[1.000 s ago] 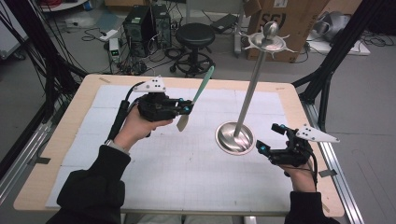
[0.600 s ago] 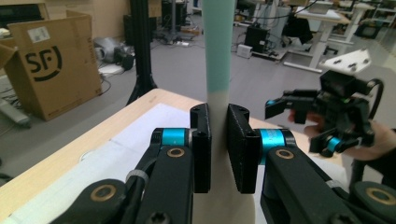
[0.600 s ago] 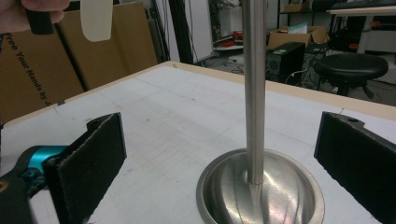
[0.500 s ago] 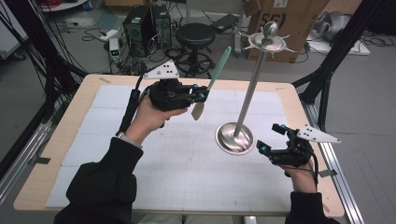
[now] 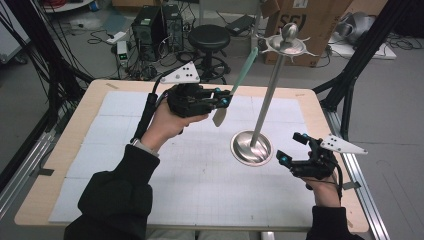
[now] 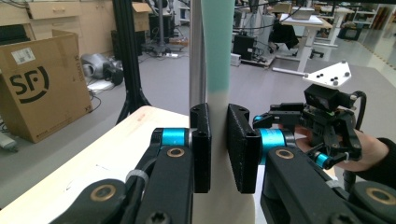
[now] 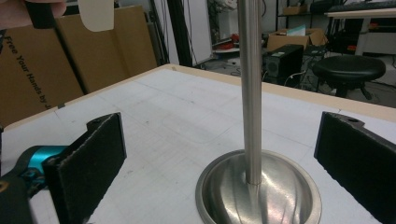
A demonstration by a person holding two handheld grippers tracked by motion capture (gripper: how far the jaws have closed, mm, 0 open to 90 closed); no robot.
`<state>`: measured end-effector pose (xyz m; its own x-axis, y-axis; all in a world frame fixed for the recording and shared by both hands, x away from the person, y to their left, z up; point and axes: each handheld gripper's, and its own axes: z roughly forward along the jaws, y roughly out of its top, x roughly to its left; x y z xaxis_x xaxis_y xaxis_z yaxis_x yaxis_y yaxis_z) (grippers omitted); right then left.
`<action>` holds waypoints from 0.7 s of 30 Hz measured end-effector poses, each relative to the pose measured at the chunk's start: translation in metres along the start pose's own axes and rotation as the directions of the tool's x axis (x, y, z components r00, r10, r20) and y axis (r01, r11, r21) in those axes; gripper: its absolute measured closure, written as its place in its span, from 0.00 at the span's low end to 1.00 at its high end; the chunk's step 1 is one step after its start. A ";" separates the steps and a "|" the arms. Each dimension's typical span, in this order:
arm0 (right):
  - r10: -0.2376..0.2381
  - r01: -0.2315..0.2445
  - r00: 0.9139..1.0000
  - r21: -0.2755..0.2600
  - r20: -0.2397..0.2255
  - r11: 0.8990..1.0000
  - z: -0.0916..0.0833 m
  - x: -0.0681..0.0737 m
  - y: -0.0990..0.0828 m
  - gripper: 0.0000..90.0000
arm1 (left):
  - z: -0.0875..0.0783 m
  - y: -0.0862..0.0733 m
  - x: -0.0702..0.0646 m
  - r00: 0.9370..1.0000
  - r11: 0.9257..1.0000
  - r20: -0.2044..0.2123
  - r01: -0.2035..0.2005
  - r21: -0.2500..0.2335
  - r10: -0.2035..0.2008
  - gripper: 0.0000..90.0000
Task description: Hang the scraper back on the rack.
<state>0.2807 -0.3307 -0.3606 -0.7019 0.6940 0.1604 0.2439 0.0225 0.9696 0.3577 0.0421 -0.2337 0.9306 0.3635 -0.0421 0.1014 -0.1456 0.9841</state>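
Two grippers are at work over the white gridded mat (image 5: 150, 200). One, the left gripper (image 5: 222, 102), is lifted above the table (image 5: 45, 195) with its jaws clamped on a spatula (image 5: 235, 87) — pale blade low, mint-green handle slanting up toward the top of the steel stand (image 5: 262, 115). In the left gripper view the black pads (image 6: 201, 149) press the spatula's (image 6: 217, 56) neck from both sides. Low at the table's right edge, the right gripper (image 5: 290, 150) has its jaws spread wide and empty; in the right gripper view they flank the stand's round base (image 7: 259, 191) without touching it, the pole (image 7: 250, 88) upright between them.
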 end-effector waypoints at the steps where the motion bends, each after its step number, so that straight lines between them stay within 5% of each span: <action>1: 0.000 0.000 1.000 0.000 0.000 1.000 0.000 0.000 0.000 0.01 | 0.001 0.000 0.000 1.000 1.000 -0.002 0.000 0.000 0.000 0.89; 21: 0.006 -0.006 1.000 -0.004 0.001 1.000 -0.003 -0.001 -0.001 0.01 | 0.013 -0.003 -0.001 1.000 1.000 0.010 -0.006 -0.015 0.006 0.89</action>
<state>0.2794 -0.3331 -0.3611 -0.6998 0.6948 0.1659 0.2452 0.0154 0.9694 0.3613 0.0305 -0.2384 0.9346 0.3536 -0.0383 0.0911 -0.1340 0.9868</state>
